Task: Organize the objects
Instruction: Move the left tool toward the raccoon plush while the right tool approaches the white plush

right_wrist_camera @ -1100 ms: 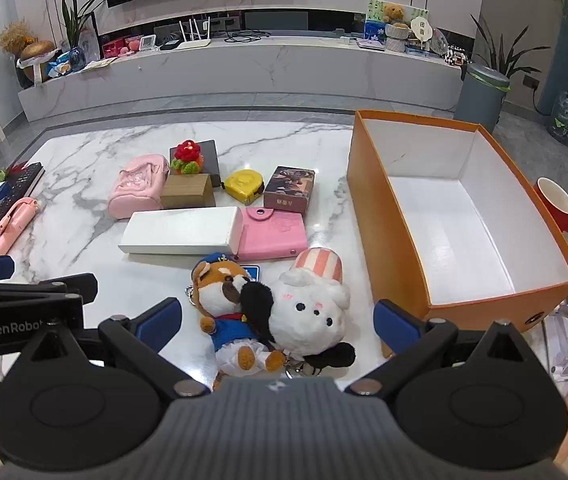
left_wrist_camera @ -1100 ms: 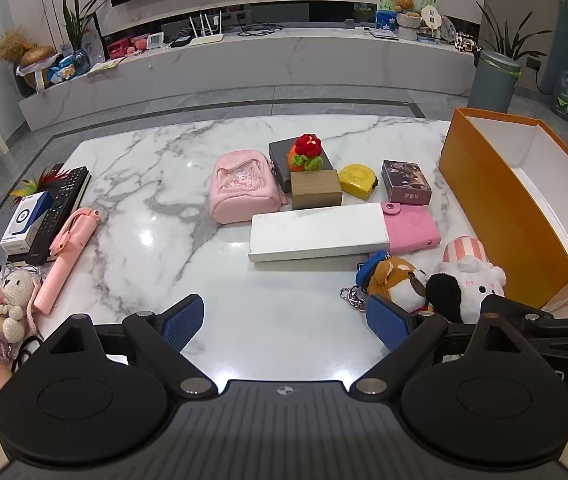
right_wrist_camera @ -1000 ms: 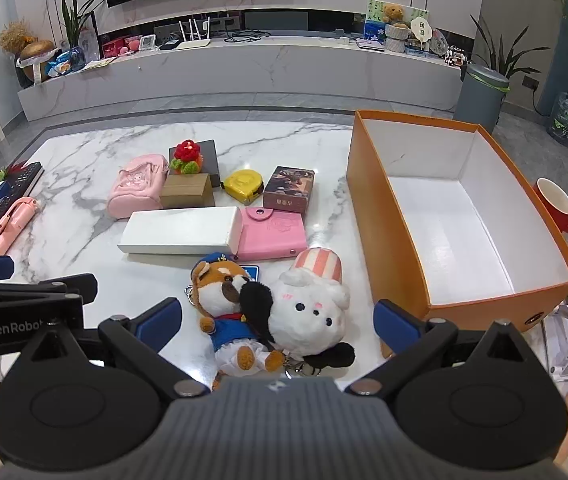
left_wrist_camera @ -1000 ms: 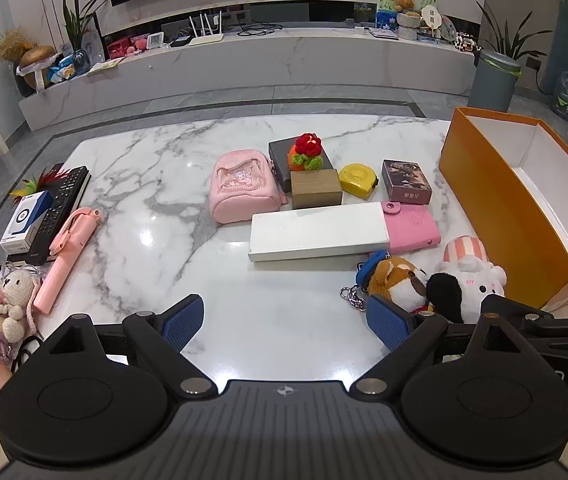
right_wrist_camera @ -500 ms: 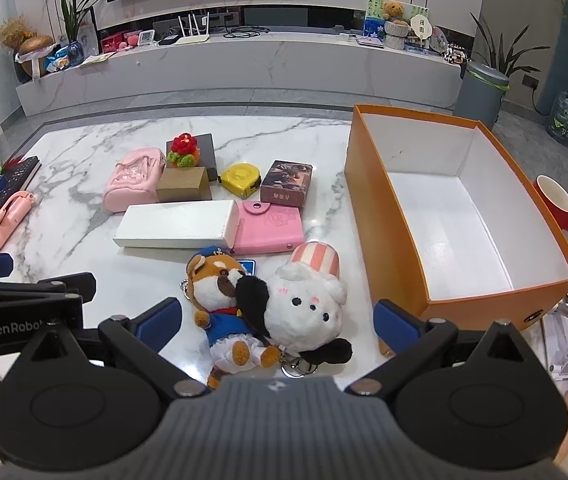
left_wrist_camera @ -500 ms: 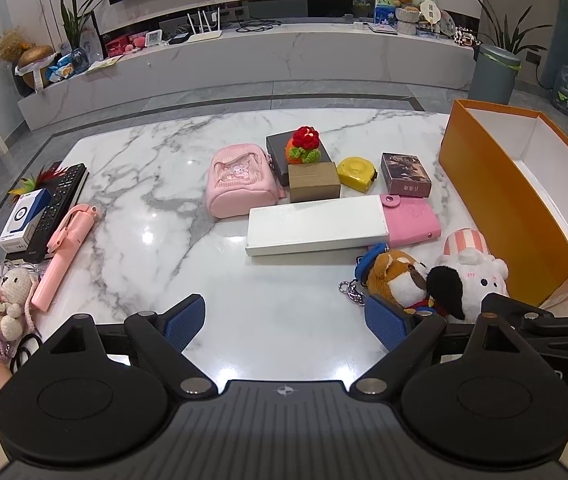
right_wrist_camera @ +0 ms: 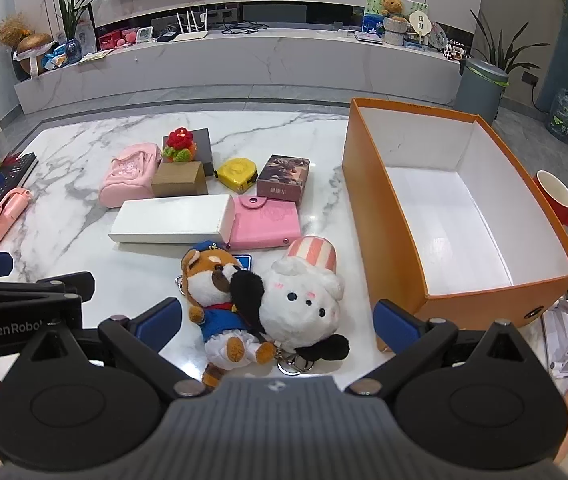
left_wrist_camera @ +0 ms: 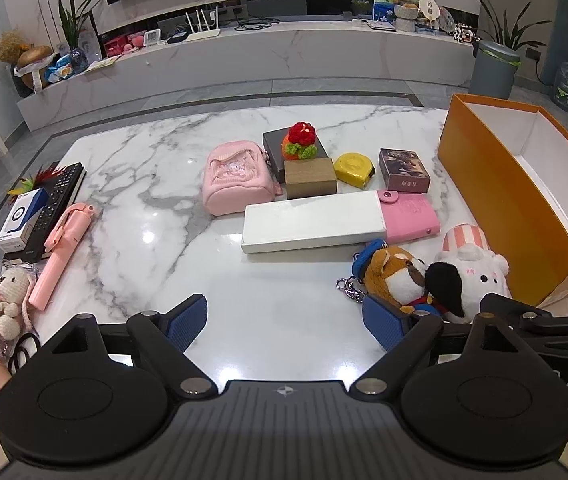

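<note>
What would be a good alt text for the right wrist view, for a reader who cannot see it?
An open hand-held gripper hovers over two plush toys, a fox in blue and a white animal with a striped hat, lying on a marble table. An empty orange box stands to their right; small boxes, a pink pouch and a yellow tape measure lie behind.

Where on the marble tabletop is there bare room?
Bare marble lies between the pink selfie stick and pink pouch. The orange box is empty. Crowded around the long white box and plush toys.
</note>
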Motion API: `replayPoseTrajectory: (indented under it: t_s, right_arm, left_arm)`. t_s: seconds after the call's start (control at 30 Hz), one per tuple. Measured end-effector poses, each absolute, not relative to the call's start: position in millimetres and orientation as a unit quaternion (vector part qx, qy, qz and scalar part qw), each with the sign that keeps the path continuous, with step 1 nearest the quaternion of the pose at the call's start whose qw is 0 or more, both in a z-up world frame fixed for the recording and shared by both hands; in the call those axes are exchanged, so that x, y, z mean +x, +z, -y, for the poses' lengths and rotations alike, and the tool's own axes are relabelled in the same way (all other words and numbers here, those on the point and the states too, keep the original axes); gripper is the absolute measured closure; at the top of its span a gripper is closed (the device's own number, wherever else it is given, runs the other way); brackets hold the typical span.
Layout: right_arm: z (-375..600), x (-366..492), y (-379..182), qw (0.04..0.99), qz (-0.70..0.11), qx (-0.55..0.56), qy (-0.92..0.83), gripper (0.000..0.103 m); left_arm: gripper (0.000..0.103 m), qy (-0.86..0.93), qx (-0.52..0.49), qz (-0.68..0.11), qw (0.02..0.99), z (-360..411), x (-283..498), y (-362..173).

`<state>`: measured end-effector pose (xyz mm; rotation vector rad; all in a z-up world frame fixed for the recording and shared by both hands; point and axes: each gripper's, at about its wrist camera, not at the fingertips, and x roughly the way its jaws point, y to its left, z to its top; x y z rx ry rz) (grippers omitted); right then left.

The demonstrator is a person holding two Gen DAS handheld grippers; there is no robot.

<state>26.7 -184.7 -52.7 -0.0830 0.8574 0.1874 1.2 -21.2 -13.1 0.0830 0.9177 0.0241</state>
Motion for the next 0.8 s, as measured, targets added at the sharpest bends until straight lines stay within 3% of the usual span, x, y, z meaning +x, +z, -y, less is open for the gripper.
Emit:
replayPoseTrajectory:
  t_s: [0.8]
  right_arm:
    - [202, 43, -81, 0.894, -0.439, -0.029, 0.086, 0.001]
  left_arm:
    - [0.0, -0.015, 0.0, -0.466, 0.885, 31, 12, -47]
